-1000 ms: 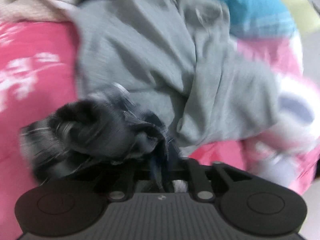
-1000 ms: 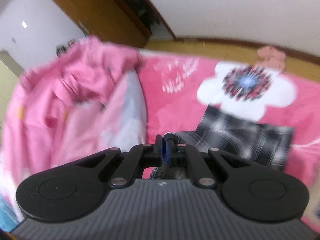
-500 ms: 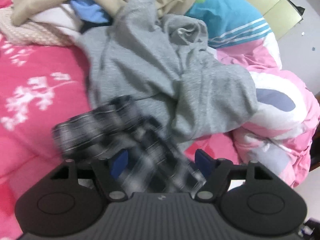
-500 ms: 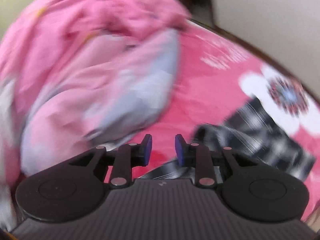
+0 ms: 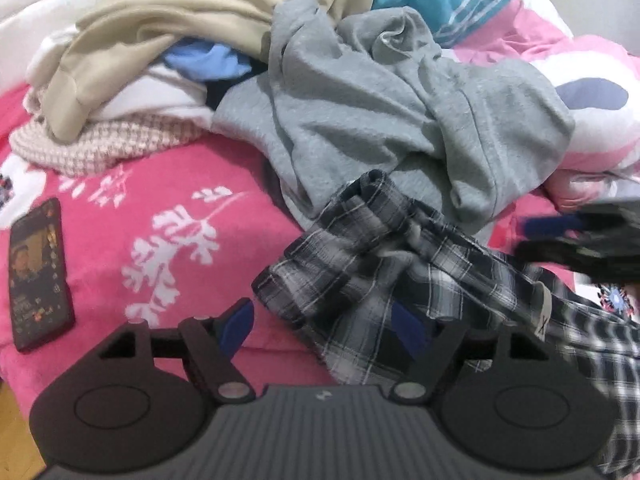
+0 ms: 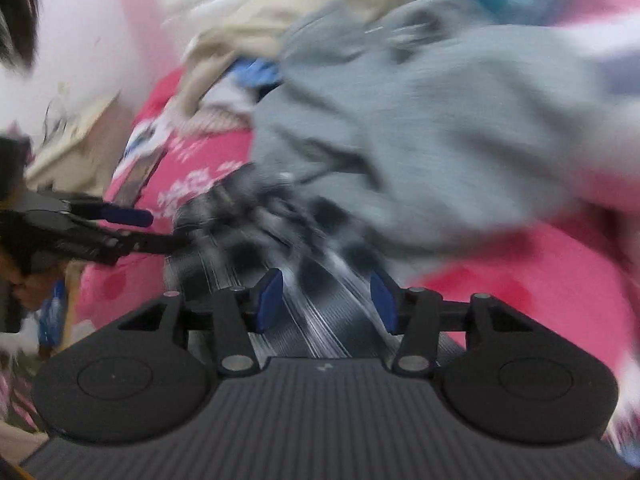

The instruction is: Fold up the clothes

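Right-wrist view smears the plaid garment (pattern unreadable), its lower part hidden

- Plaid garment: thin woven cloth, matt, black-and-white check, creased.
- Grey sweatshirt: thick knit cloth, soft matt nap.
- Pink blanket: fleecy cloth, matt, white leaf print.
- Knitted piece, far left: coarse open knit, rough.
- Beige garment: smooth matt cloth.
- Phone: glossy glass face.
- Left gripper: matt black plastic, ribbed body; blue pads smooth; metal pivot pins.
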